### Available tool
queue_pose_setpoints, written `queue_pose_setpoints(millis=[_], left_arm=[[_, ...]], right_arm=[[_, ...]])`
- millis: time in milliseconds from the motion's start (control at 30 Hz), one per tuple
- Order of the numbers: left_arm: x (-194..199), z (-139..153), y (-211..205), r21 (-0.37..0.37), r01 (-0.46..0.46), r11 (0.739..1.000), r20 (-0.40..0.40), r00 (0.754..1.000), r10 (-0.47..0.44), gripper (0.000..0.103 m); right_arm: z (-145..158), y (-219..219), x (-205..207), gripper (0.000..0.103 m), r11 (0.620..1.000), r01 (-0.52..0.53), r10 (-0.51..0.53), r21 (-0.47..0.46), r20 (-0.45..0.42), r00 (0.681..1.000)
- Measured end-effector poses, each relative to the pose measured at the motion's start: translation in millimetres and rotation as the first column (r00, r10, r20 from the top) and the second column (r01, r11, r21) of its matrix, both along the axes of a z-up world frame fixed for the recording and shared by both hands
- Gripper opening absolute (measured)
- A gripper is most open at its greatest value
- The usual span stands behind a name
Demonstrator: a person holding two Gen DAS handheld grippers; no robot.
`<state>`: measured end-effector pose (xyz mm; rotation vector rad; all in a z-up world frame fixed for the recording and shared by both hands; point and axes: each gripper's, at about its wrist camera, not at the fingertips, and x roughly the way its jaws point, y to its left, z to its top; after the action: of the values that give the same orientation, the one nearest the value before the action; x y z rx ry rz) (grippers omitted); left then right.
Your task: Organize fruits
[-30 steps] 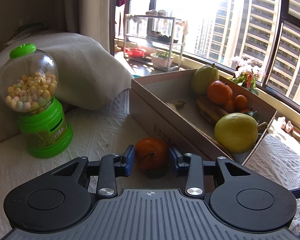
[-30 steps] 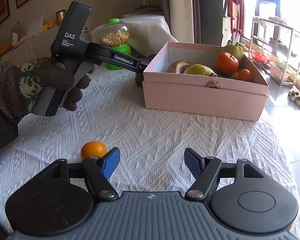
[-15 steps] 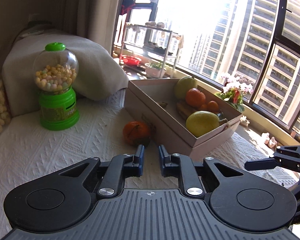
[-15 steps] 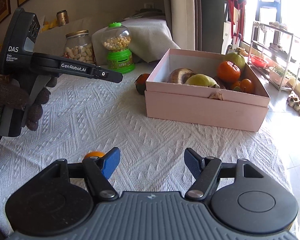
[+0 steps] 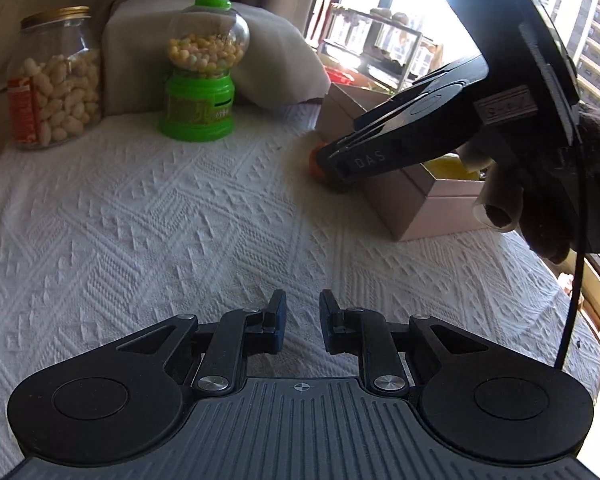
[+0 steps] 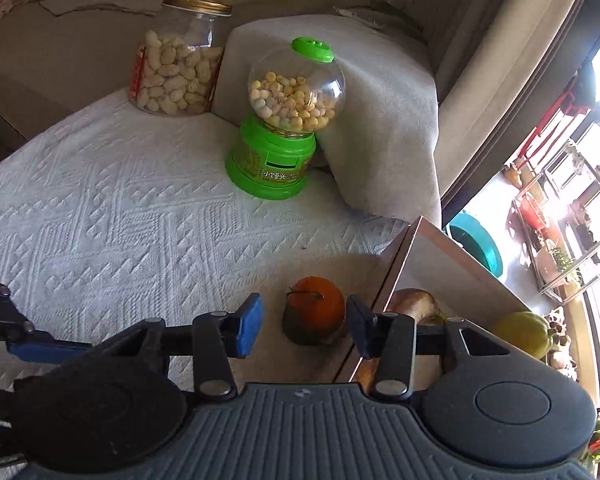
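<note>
R gripper (image 6: 303, 322) spread wide around round orange-green tangerine (image 6: 315, 309) beside pink cardboard box (image 6: 388, 276); centre it, close gently (skin bruises). L gripper (image 5: 302, 322) nearly together, holding 0.

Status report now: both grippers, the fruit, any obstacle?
Right gripper open, straddling the orange fruit on the cloth. Left gripper nearly shut, empty. Box wall close beside the fruit.

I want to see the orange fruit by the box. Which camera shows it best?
The right wrist view: the orange fruit sits whole between the open right tongs. In the left wrist view, the right tool hides most of it.
</note>
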<state>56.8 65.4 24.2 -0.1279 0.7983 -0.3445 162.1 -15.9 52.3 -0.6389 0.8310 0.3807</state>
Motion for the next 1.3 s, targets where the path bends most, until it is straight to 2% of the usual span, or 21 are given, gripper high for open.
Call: queue_pose_setpoints(millis=[100,200,300,400,467,633,733,833,933,1033,1133,1233,1300], left_arm=[[-3,2,3,-0.015,0.008,1.000,0.006,1.000,-0.008,0.020],[-4,3,4,-0.028,0.018,0.999,0.008,1.000,-0.017,0.020],[-3,2,4,-0.033,0.023,0.999,0.004,1.000,-0.023,0.020],[-2,1,2,-0.026,0.027,0.999,-0.006,1.000,-0.027,0.020],[-2,0,1,-0.021,0.029,0.999,-0.009,1.000,-0.029,0.021],[-2,-2,0,-0.018,0.033,0.999,-0.018,0.999,-0.033,0.021],[0,-5,0,-0.026,0.042,0.999,-0.025,0.999,-0.042,0.021],[-4,-6,-2,-0.056,0.071,0.996,-0.017,0.997,-0.072,0.021],[-18,3,-11,-0.048,0.153,0.987,0.058,0.987,-0.150,0.021],[-35,12,-27,-0.040,0.271,0.962,0.108,0.958,-0.266,0.021],[-48,16,-50,0.020,0.346,0.938,0.129,0.929,-0.346,0.022],[-57,16,-74,0.133,0.374,0.918,0.148,0.908,-0.391,0.023],[-60,13,-86,0.191,0.380,0.905,0.144,0.901,-0.409,0.023]], right_arm=[[-19,14,22,0.046,0.997,0.008,-0.011,-0.082,-0.035,0.999],[-34,21,34,0.046,0.985,0.015,-0.021,-0.169,-0.031,0.999],[-38,23,37,0.046,0.984,0.030,-0.038,-0.178,-0.040,0.998],[-37,23,30,0.041,0.984,0.023,-0.030,-0.176,-0.036,0.999],[-33,21,21,0.041,0.989,0.018,-0.025,-0.149,-0.043,0.999],[-5,4,-24,0.041,0.999,0.031,-0.029,0.026,-0.059,0.998],[17,-16,-61,0.041,0.989,0.032,-0.026,0.141,-0.042,0.999],[33,-47,-95,0.041,0.969,0.081,-0.082,0.232,-0.007,0.997],[33,-82,-123,0.041,0.947,0.170,-0.177,0.271,0.002,0.984],[16,-114,-141,0.041,0.938,0.268,-0.280,0.222,0.027,0.960],[-4,-137,-150,0.041,0.916,0.339,-0.351,0.214,0.019,0.936],[-16,-154,-160,0.042,0.885,0.381,-0.399,0.268,0.013,0.917],[-19,-160,-166,0.049,0.867,0.383,-0.408,0.319,0.013,0.913]])
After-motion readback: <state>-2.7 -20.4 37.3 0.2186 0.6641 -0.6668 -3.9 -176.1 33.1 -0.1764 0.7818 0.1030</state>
